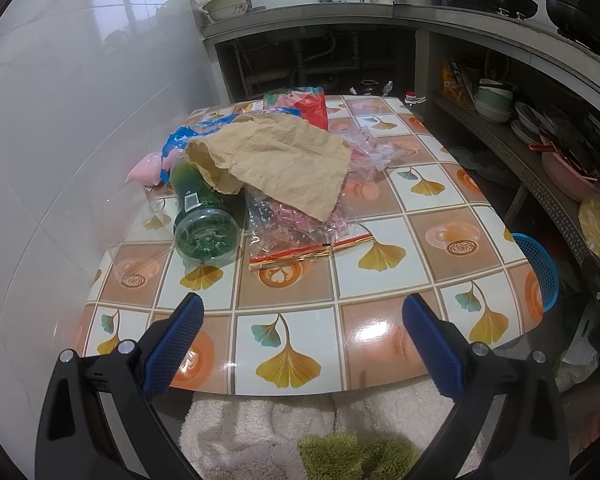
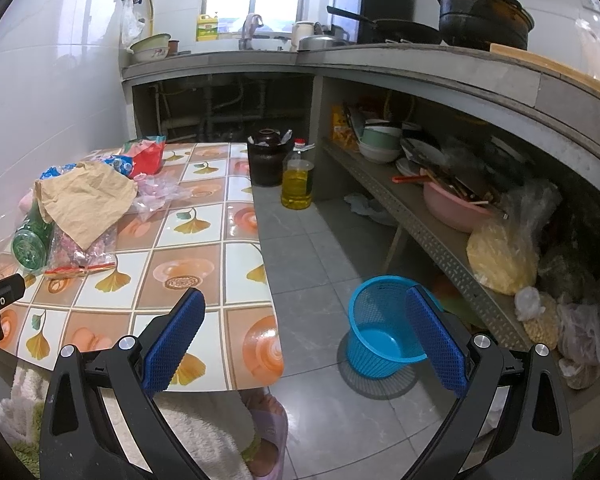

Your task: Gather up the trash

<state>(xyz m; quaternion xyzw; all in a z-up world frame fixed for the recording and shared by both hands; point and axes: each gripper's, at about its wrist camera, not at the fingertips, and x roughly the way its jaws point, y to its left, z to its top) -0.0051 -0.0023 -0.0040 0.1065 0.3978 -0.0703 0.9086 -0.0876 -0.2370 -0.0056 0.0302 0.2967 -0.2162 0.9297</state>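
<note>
1. The step in hand looks like the very start: none of the trash has been picked up, and both claws are spread wide and hold nothing. The left gripper (image 1: pixel 302 330) hovers over the near edge of the tiled table (image 1: pixel 372 240), and the right gripper (image 2: pixel 306 330) hangs off the table's right corner, above the floor.

2. The trash lies in 1 heap on the far left part of the table, well apart from both grippers. A crumpled brown paper bag (image 1: pixel 276 160) lies on top, with its open mouth over a green plastic bottle (image 1: pixel 200 216) lying on its side. A clear zip bag (image 1: pixel 300 232) with pink contents sits just beside the bottle, partly under the paper. Behind are a red packet (image 1: pixel 312 108), blue wrapping (image 1: pixel 188 134) and more clear plastic (image 1: pixel 374 148).

3. The next move, as I judge it, calls for reaching forward to the heap and closing on 1 loose piece; the paper bag is topmost and easiest to pinch.

4. Containers: a blue mesh basket (image 2: pixel 384 328) stands on the floor right of the table and appears empty, a likely bin. A dark jar (image 2: pixel 265 160) and a bottle of yellow oil (image 2: pixel 297 182) stand further back, and a pink basin (image 2: pixel 452 206) on the shelf holds utensils.
</note>
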